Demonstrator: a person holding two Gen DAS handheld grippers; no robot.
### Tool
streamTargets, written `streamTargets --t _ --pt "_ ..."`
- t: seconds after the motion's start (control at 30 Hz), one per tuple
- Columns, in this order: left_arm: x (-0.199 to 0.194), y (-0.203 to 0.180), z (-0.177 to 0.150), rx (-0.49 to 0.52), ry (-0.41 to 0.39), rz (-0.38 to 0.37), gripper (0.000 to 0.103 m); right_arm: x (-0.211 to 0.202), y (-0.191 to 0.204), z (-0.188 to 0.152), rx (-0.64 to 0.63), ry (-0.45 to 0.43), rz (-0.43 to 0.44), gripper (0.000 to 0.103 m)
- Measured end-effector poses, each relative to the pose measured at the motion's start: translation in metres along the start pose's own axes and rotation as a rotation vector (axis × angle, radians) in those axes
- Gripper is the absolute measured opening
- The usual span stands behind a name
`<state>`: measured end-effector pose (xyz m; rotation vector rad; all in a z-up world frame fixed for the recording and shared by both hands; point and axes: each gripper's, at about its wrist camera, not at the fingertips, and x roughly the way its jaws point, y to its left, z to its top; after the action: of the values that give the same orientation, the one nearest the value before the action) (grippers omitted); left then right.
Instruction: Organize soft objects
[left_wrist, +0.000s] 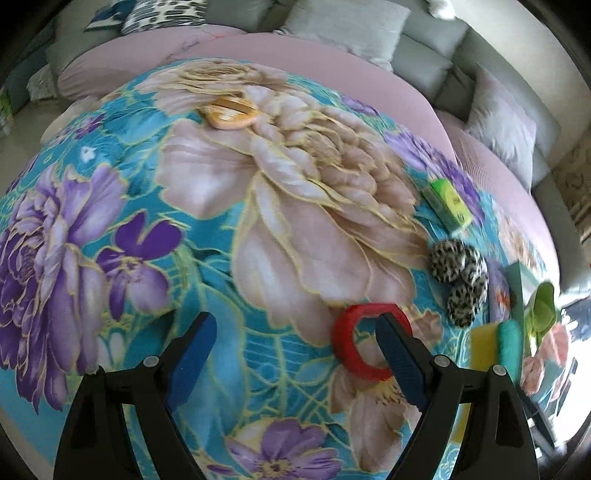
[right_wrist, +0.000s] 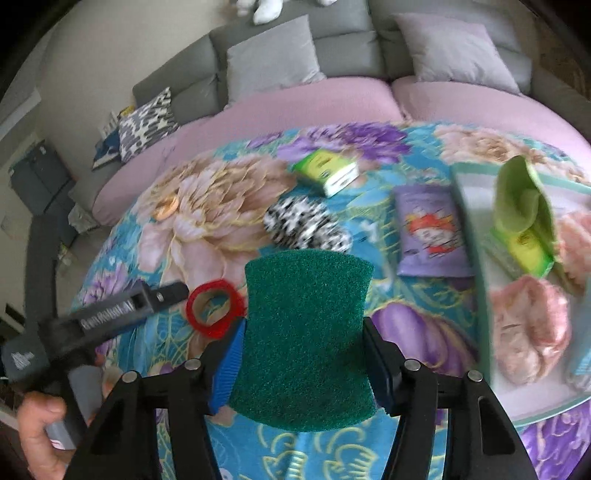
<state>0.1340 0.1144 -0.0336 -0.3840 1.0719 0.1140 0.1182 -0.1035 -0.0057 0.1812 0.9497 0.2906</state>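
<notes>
In the left wrist view, the floral blanket (left_wrist: 207, 229) fills the frame. At eleven o'clock on it lies an orange ring (left_wrist: 231, 112), alone and well apart from the rest. The left gripper (left_wrist: 295, 350) hangs at six o'clock with its jaws spread wide and nothing between them; its right-hand fingertip (left_wrist: 397, 347) crosses in front of a red ring (left_wrist: 347, 345) that lies flat on the blanket. At three o'clock sits a green box (left_wrist: 448, 203), and just below it a leopard-print fluffy bundle (left_wrist: 461, 273), near the red ring but not touching it. At four o'clock, by the frame edge, a sponge (left_wrist: 495, 343) shows its yellow and green sides.

In the right wrist view, a hand (right_wrist: 38, 432) at eight o'clock grips the handle of the other tool, whose tip reaches toward the red ring (right_wrist: 214, 308) at nine o'clock. The right gripper (right_wrist: 303, 354) at six o'clock is clamped on the sponge (right_wrist: 304, 339), green scrub face toward the camera, its sides pinched inward by the pads. Beyond it at twelve o'clock lie the leopard bundle (right_wrist: 306, 225) and the green box (right_wrist: 327, 170). At two o'clock a purple packet (right_wrist: 430, 236) lies beside a pale tray (right_wrist: 476, 236). In the tray are a green cloth (right_wrist: 524, 199) over a green-yellow pack and a pink fluffy item (right_wrist: 528, 328).
</notes>
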Motion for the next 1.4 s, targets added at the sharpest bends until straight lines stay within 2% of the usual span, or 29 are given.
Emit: streamTargets --t 0.23,0.37,1.03,1.1,1.2,1.23,1.4 --pt "0.009 -0.03 -0.006 0.118 0.018 0.005 0.088 -0.018 -0.029 0.008 0.066 -0.045 -0.037 0.063" --pt "0.017 -0.046 -0.009 0.182 0.012 0.044 0.088 -0.025 -0.039 0.01 0.086 -0.06 -0.038 0.063" --pt "0.026 -0.076 -0.016 0.299 -0.008 0.148 0.088 -0.036 -0.064 0.009 0.146 -0.082 -0.006 0.063" --pt "0.026 -0.077 -0.016 0.301 -0.012 0.157 0.084 -0.037 -0.065 0.009 0.15 -0.083 -0.004 0.063" --pt "0.026 -0.074 -0.015 0.288 -0.014 0.151 0.063 -0.038 -0.066 0.009 0.152 -0.084 -0.001 0.063" --pt "0.025 -0.073 -0.015 0.279 -0.014 0.145 0.06 -0.038 -0.067 0.009 0.153 -0.084 0.001 0.063" --pt "0.022 -0.068 -0.013 0.254 -0.017 0.139 0.059 -0.038 -0.07 0.01 0.162 -0.087 0.002 0.063"
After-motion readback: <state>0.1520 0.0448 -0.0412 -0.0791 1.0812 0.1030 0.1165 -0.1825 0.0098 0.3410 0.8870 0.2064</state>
